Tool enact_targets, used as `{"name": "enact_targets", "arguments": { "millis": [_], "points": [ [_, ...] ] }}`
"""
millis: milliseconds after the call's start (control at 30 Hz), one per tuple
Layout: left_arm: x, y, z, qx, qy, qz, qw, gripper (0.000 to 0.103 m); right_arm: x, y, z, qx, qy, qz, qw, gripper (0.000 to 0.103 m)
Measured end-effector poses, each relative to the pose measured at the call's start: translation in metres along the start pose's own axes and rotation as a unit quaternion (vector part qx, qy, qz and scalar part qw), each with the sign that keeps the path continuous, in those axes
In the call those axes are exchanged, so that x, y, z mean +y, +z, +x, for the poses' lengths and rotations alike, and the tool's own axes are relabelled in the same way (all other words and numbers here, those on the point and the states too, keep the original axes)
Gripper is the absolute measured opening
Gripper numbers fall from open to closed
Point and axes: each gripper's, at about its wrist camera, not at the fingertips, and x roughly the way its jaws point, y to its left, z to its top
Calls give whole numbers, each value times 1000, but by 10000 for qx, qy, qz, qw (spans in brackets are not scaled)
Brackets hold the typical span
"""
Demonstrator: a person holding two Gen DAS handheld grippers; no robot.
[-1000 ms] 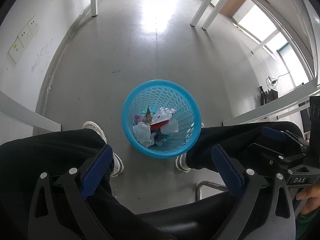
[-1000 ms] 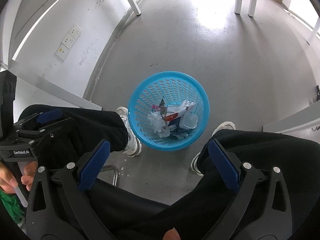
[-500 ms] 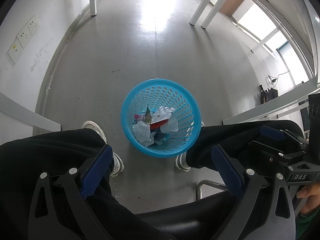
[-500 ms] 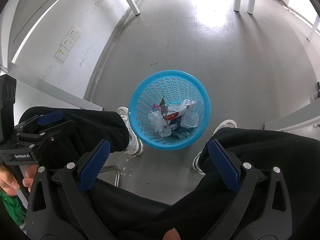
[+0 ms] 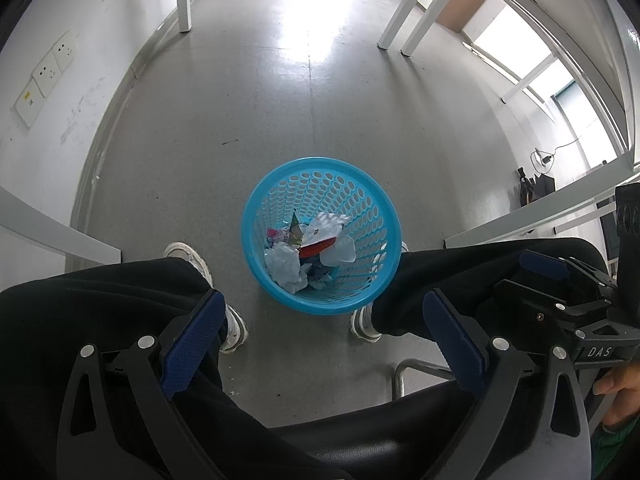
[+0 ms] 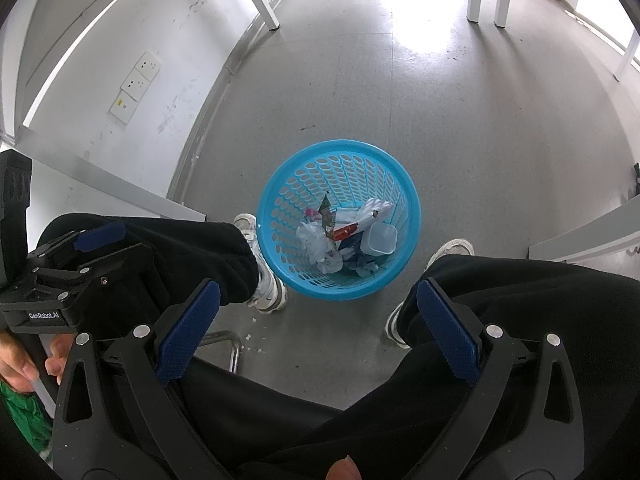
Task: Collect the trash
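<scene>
I hold both the left gripper [image 5: 320,332] and right gripper [image 6: 316,320] spread wide and empty above the blue basket [image 5: 256,216] at twelve o'clock, since its trash [image 5: 308,252] already lies inside.

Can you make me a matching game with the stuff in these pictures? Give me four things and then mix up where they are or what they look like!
Things:
1. basket
2. clear plastic cup
3. left tool
4. wall sockets

Descriptions:
A. open, holding nothing
B. blue, with holes all around
C. on the white wall
D. lying inside the basket among the trash

Pairs: 1-B, 2-D, 3-A, 4-C
</scene>
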Motion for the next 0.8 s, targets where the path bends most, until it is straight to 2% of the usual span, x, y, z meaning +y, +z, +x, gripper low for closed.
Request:
{"name": "enact_targets", "arguments": {
  "millis": [800],
  "points": [
    [1, -1, 3, 116, -67, 15, 9999, 97, -2, -2, 2, 27, 24, 43, 10000, 94]
  ]
}}
